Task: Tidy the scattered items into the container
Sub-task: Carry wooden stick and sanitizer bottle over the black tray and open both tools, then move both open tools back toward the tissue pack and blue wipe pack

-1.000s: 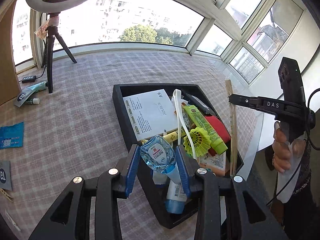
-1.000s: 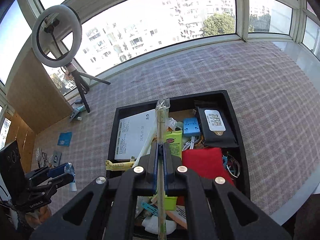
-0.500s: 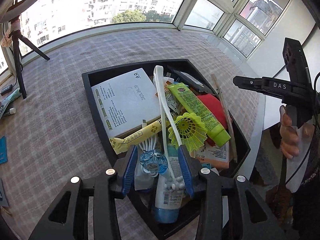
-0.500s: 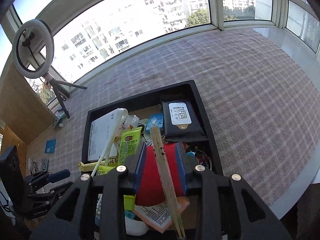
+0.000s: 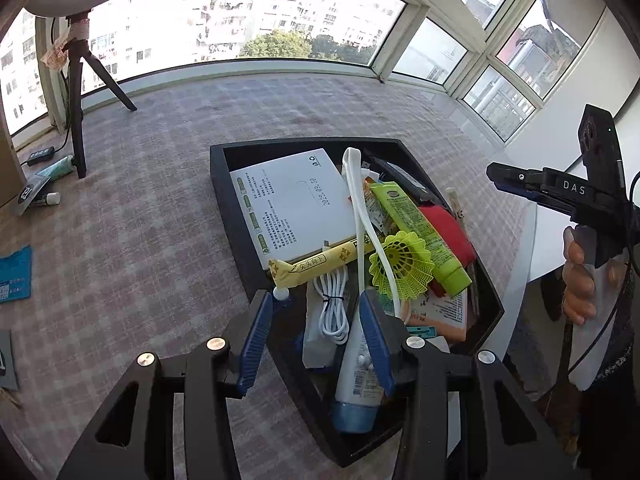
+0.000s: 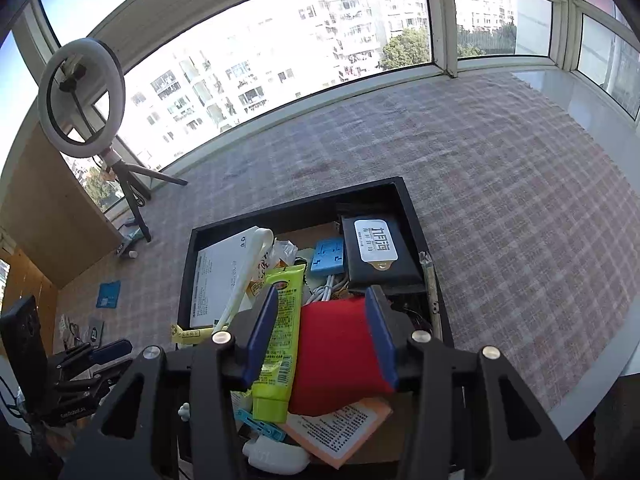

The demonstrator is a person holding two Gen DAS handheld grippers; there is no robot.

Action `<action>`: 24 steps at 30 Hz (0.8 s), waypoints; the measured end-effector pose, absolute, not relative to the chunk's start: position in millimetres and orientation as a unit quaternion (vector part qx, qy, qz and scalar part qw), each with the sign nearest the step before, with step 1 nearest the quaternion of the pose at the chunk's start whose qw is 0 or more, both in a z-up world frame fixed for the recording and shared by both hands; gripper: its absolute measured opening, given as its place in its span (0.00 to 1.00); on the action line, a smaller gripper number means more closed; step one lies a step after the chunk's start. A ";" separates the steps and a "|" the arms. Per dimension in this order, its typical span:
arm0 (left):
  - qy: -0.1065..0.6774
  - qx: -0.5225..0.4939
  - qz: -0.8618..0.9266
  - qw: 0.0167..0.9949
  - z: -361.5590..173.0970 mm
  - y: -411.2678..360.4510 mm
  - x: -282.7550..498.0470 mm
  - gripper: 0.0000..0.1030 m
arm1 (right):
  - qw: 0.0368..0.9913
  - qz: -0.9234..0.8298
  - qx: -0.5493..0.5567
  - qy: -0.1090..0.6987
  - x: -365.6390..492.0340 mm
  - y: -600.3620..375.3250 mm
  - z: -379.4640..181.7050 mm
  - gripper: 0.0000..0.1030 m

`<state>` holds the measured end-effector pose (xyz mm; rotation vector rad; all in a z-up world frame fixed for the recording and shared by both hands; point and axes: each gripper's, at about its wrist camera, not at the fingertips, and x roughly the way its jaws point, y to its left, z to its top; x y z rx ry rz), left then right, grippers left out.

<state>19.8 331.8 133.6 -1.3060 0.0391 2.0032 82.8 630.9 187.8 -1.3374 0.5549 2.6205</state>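
Two grippers are held over a black container (image 5: 224, 184) that sits on a checked cloth (image 5: 160, 160). The left gripper (image 5: 316, 312) is released, its blue pads standing apart above the container's near corner, and nothing is clasped between them; its jaws have just been opening. Beneath and between the pads a white cable bundle (image 5: 334, 304) and a white tube with a blue cap (image 5: 356, 384) are seen lying inside the container. From the left wrist view, a white booklet (image 5: 292, 204) fills the container toward 11 o'clock, a yellow sachet (image 5: 316, 264) lies across its lower edge, and a yellow shuttlecock (image 5: 400, 264) rests at about 2 o'clock from the pads, beside a green tube (image 5: 420, 232).

The right gripper (image 6: 320, 320) is likewise released, with jaws that have just been opening. A red pouch (image 6: 336, 352) is seen between its pads from above, but it lies in the container and is not pressed. A wooden stick in a clear wrapper (image 6: 430, 288) is laid along the container's right rim, at 1 o'clock from the pads. A black wipes pack (image 6: 378, 252) and a blue block (image 6: 328, 256) lie at 12 o'clock.

On the cloth, well apart from the container, a blue packet (image 5: 14, 276) is left at 9 o'clock in the left wrist view.
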 end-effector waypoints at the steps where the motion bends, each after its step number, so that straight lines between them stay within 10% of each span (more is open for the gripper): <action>1: 0.013 -0.508 0.781 0.363 133.2 328.2 19.7 0.42 | 0.074 0.874 -0.443 0.188 84.3 631.7 189.3 0.43; 24: -0.032 -0.492 0.839 0.228 150.6 245.1 39.3 0.42 | -0.021 0.882 -0.445 0.152 74.7 573.1 194.4 0.50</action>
